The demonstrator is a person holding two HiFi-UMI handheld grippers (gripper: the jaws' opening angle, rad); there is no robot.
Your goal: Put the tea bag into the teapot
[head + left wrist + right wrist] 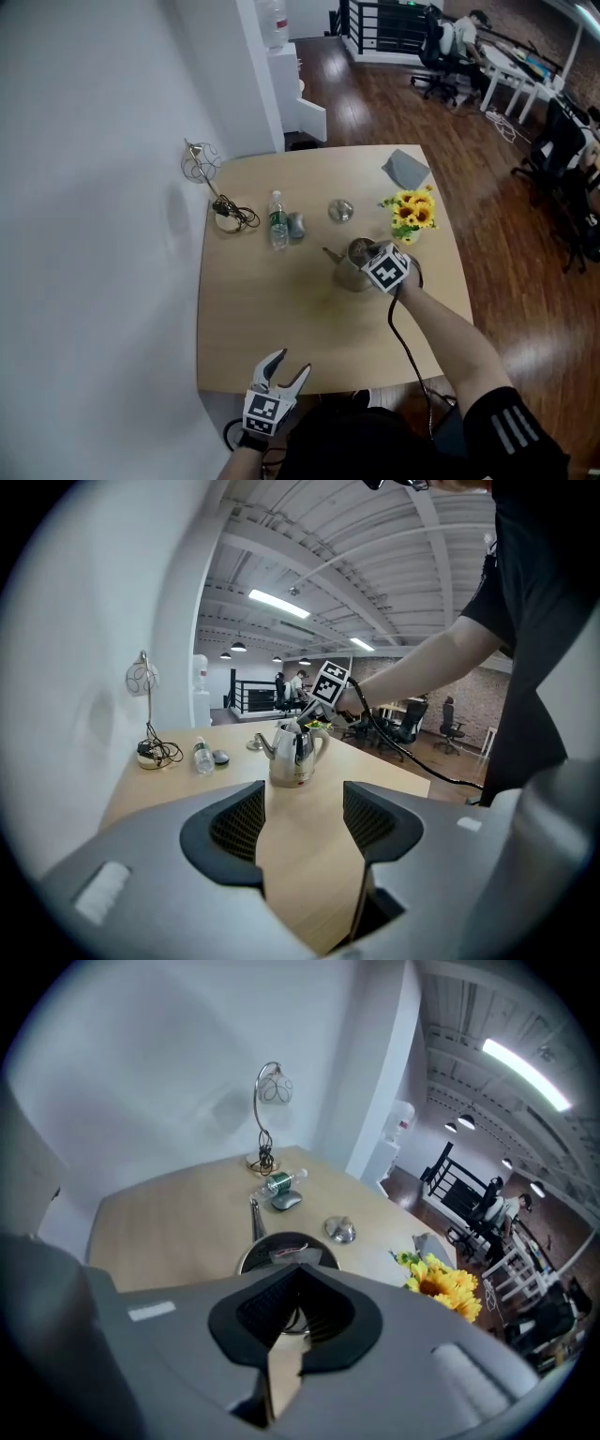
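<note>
A steel teapot [349, 274] stands lidless near the middle of the wooden table [253, 319]. My right gripper [364, 252] hovers right over its open mouth, shut on the tea bag [284, 1254]. In the right gripper view the bag hangs just past the jaw tips, inside the ring of the teapot's rim [251, 1252]. The left gripper view shows the teapot [292, 757] with the white tea bag [287, 727] at its top under the right gripper [307, 720]. My left gripper [291, 362] is open and holds nothing at the table's front edge, far from the teapot.
The teapot's lid [340, 210] lies behind the pot. A water bottle [277, 222] and a small grey object [297, 225] sit to its left. Sunflowers [412, 213] stand to the right, a grey cloth [406, 169] at the back, a wire lamp [202, 164] at the back left corner.
</note>
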